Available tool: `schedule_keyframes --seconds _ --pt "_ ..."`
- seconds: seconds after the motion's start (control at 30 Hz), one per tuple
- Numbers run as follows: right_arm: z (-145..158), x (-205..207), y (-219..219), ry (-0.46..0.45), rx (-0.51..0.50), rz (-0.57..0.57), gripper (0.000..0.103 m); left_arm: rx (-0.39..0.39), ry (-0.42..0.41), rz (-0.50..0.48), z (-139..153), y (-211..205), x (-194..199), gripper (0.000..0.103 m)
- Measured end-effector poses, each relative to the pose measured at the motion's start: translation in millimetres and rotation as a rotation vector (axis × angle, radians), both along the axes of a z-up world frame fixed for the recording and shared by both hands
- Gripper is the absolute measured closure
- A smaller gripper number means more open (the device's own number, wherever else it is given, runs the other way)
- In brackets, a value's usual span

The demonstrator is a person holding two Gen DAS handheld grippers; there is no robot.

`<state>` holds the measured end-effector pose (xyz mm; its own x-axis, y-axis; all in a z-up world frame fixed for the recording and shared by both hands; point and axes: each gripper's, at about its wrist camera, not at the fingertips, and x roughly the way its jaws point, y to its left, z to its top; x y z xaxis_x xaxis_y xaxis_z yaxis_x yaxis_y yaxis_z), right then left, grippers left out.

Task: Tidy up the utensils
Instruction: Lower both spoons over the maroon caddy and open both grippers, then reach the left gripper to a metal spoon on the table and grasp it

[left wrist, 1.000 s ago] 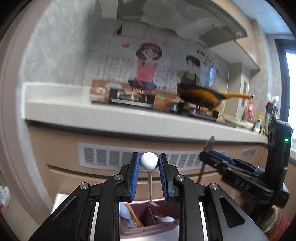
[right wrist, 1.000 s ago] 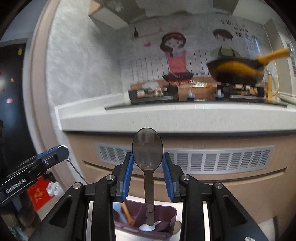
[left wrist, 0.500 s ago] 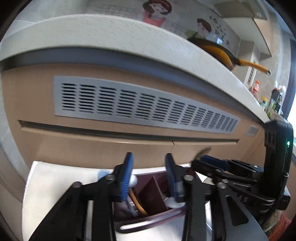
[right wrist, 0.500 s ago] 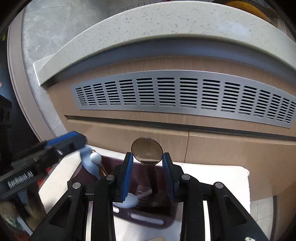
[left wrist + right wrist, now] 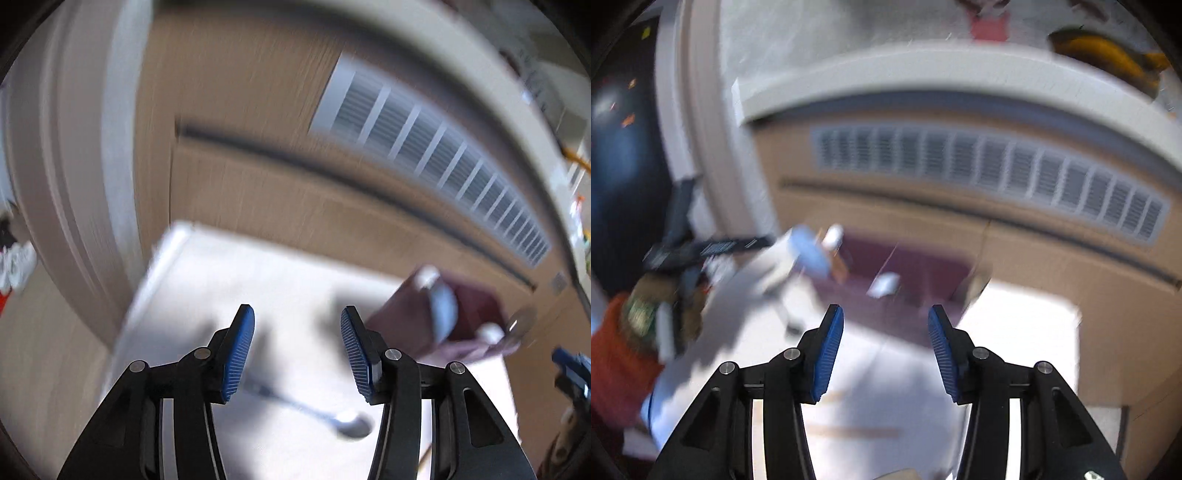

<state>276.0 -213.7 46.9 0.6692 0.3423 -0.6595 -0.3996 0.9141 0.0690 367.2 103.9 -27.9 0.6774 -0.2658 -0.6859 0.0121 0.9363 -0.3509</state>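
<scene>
Both spread and empty after just opening, the left tool (image 5: 297, 347) dips toward a desk spoon (image 5: 349, 424); a blurred, hurried approach risks knocking the maroon caddy (image 5: 469, 314) at two o'clock, while the right tool (image 5: 885, 349) hovers.

The right claw (image 5: 885, 350) has just been opening, and its blue pads (image 5: 827, 356) stand apart with nothing between them. Beyond it, blurred, a maroon utensil holder (image 5: 905, 284) sits on the white bench (image 5: 1015, 332). A pale blue utensil (image 5: 810, 254) and a white-tipped one (image 5: 833, 236) stick up from the holder's left end. At the left edge the left claw (image 5: 713, 249) shows as a dark smear above a red sleeve (image 5: 613, 362). A wooden stick (image 5: 853, 432) lies on the bench below the pads.
</scene>
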Motion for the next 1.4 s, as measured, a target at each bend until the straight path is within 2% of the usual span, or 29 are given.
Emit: schedule_keyframes --seconds 0.03,0.17,0.27,0.37,0.57,0.73,0.8,0.87,0.9,0.97,1.03,1.17,1.27,1.33,1.37,1.4 --pt "-9 -4 3 0.027 -0.008 0.012 0.058 0.002 0.048 -0.019 -14 -3 8 0.053" --pt "-61 -19 7 0.165 -0.030 0.016 0.058 0.003 0.117 -0.080 -42 -15 25 0.053" --pt "-90 -26 -7 0.285 0.027 -0.023 0.058 0.013 0.170 -0.139 -53 -26 29 0.053" --pt "-113 -32 -20 0.417 0.114 -0.028 0.058 0.036 0.176 -0.178 -55 -31 17 0.053" --pt "-114 -29 -11 0.410 0.147 -0.049 0.057 0.040 0.199 -0.220 -54 -35 -42 0.053" --pt "-115 -6 16 0.367 0.066 -0.130 0.057 0.044 0.217 -0.268 -52 -51 -95 0.053" --pt "-116 1 25 0.343 0.033 -0.133 0.054 0.021 0.231 -0.319 -49 -55 -113 0.053" --pt "-117 4 39 0.304 -0.046 -0.115 0.052 0.024 0.228 -0.356 -46 -66 -122 0.053" --pt "-117 3 41 0.295 -0.074 -0.107 0.052 0.037 0.210 -0.358 -42 -68 -122 0.053" --pt "-118 -5 47 0.263 -0.146 -0.067 0.052 0.116 0.142 -0.343 -33 -75 -120 0.053" --pt "-116 -16 39 0.257 -0.158 -0.039 0.052 0.168 0.117 -0.314 -30 -78 -108 0.053" --pt "-116 -30 12 0.267 -0.167 -0.044 0.052 0.215 0.133 -0.235 -38 -80 -78 0.053" --pt "-116 -41 -4 0.272 -0.149 -0.054 0.051 0.265 0.113 -0.212 -42 -88 -62 0.053" --pt "-116 -48 -9 0.277 -0.138 -0.050 0.048 0.288 0.114 -0.212 -44 -93 -55 0.056" --pt "-117 -50 -9 0.281 -0.132 -0.047 0.045 0.293 0.122 -0.215 -45 -93 -51 0.060" --pt "-116 -52 -10 0.287 -0.122 -0.041 0.039 0.302 0.129 -0.217 -46 -95 -48 0.062"
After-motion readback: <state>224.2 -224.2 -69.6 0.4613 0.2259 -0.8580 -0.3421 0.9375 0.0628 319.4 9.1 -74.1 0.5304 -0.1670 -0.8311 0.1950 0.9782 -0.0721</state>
